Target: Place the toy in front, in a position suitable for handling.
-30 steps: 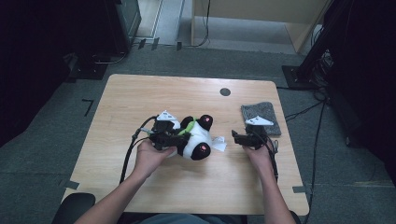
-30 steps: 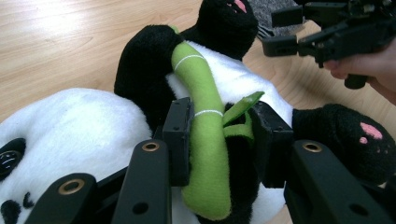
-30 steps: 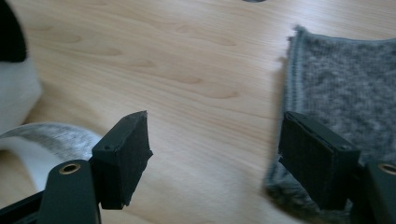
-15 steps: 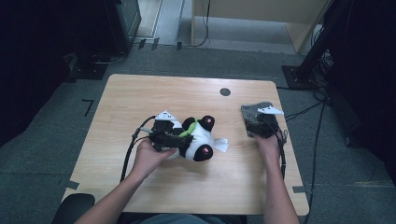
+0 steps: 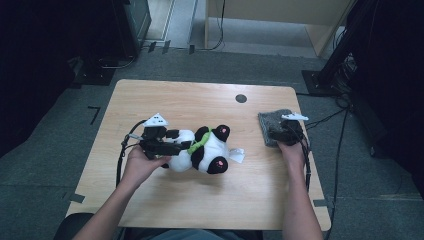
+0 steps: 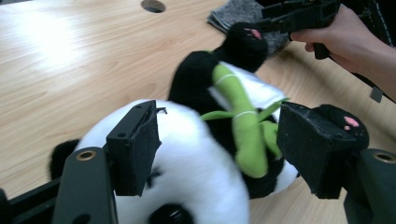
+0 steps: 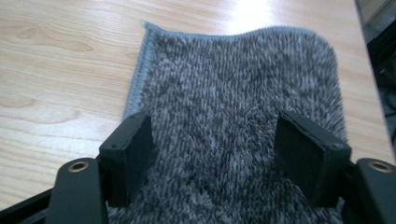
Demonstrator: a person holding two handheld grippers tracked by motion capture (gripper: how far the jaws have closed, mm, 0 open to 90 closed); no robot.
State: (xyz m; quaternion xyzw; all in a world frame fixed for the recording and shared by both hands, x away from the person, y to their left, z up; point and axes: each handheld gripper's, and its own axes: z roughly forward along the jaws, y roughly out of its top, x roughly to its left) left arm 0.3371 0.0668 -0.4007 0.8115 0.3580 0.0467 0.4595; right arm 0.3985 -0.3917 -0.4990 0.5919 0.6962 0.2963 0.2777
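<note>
Left gripper (image 6: 217, 149) jaws just been opening, gapping wide around panda plush (image 5: 202, 150), pads off it. Right gripper (image 7: 217, 161) jaws sitting wide over grey towel (image 5: 272, 127), not pinching yet. Panda lying mid-table (image 5: 200, 100); towel grab looking next.

Your plush panda (image 5: 202, 150) lies on its side at frame centre. Your grey fuzzy cloth (image 5: 272, 127) lies flat, centre right.

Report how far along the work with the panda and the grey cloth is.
Done: the plush panda lies on its side on the table; the left gripper has just been opening, its jaws straddling the toy unclamped. In hand: the right gripper stands open over the grey cloth. Left: gripping the cloth, probably.
</note>
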